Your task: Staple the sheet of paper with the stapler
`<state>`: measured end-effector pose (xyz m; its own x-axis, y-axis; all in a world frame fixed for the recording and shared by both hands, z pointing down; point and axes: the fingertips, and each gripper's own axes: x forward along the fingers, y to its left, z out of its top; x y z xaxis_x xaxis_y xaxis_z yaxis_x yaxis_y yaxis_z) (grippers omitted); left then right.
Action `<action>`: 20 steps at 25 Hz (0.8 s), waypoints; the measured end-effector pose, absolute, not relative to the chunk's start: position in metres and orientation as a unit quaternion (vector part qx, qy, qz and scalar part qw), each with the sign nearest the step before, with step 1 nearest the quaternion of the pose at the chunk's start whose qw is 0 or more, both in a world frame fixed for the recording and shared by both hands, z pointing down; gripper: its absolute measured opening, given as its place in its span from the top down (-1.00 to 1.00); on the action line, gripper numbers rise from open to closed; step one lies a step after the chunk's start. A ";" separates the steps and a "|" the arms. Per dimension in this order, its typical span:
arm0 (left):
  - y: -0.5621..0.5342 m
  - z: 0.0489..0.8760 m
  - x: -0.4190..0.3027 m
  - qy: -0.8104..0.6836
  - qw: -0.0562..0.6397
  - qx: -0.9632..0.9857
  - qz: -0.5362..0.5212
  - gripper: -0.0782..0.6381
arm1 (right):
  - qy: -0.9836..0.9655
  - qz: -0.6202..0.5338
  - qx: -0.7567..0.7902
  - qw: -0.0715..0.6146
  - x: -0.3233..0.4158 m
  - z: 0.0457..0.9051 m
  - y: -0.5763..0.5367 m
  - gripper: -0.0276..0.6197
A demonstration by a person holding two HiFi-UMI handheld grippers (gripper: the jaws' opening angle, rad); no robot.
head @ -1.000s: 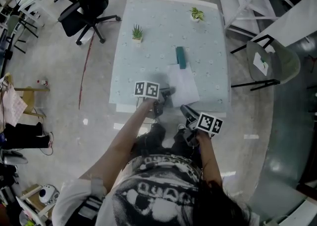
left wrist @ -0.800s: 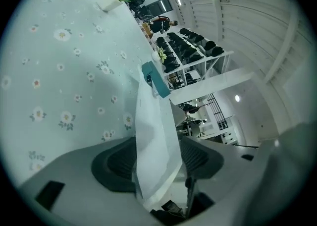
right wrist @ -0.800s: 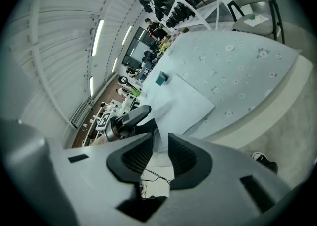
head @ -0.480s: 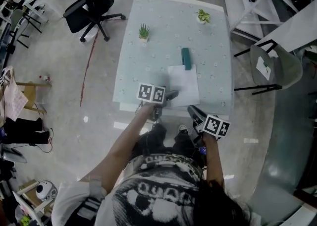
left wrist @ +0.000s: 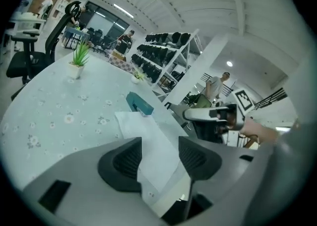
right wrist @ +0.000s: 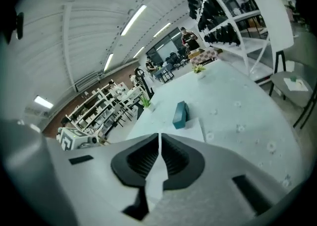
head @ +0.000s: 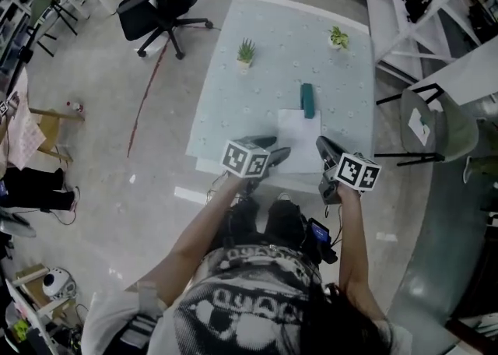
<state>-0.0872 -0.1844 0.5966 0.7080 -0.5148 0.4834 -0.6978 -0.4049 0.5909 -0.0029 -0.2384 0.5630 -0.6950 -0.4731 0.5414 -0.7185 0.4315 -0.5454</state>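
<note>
The left tool [head: 274, 149], its jaws just narrowed slightly, stands wide and empty by the near-left corner of the white sheet of paper [head: 299, 129]. The right tool [head: 325, 147] has just closed to a slit, holding nothing. Both have risen to the pale flowered table [head: 233, 104], so stapling hasn't begun. The teal stapler [head: 308, 100] lies at the sheet's far edge, unobstructed; potted plants [head: 245, 52] stand farther off.

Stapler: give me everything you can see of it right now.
The stapler is a small teal block, long and narrow, plastic by its look, closed as far as can be told. It lies on the pale flower-printed table, right of centre, lengthwise away from the person. Its near end meets the far edge of the white sheet of paper; whether it overlaps or clamps the sheet cannot be told. Nothing else touches it.
</note>
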 end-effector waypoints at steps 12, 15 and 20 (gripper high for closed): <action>-0.181 0.583 -0.099 -0.428 0.361 0.823 0.098 0.55 | -0.861 0.262 0.210 0.381 -0.047 0.599 -0.321 0.92; -0.182 0.584 -0.103 -0.452 0.351 0.813 0.108 0.63 | -0.852 0.215 0.167 0.447 -0.055 0.616 -0.328 0.92; -0.180 0.585 -0.111 -0.485 0.334 0.797 0.132 0.68 | -0.834 0.166 0.105 0.516 -0.059 0.629 -0.328 0.92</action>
<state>-0.1111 -0.1800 0.5855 0.4951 -0.6847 0.5349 -0.8614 -0.3063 0.4051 -0.0592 -0.3282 0.6286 -0.4455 -0.0041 0.8953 -0.3477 0.9223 -0.1688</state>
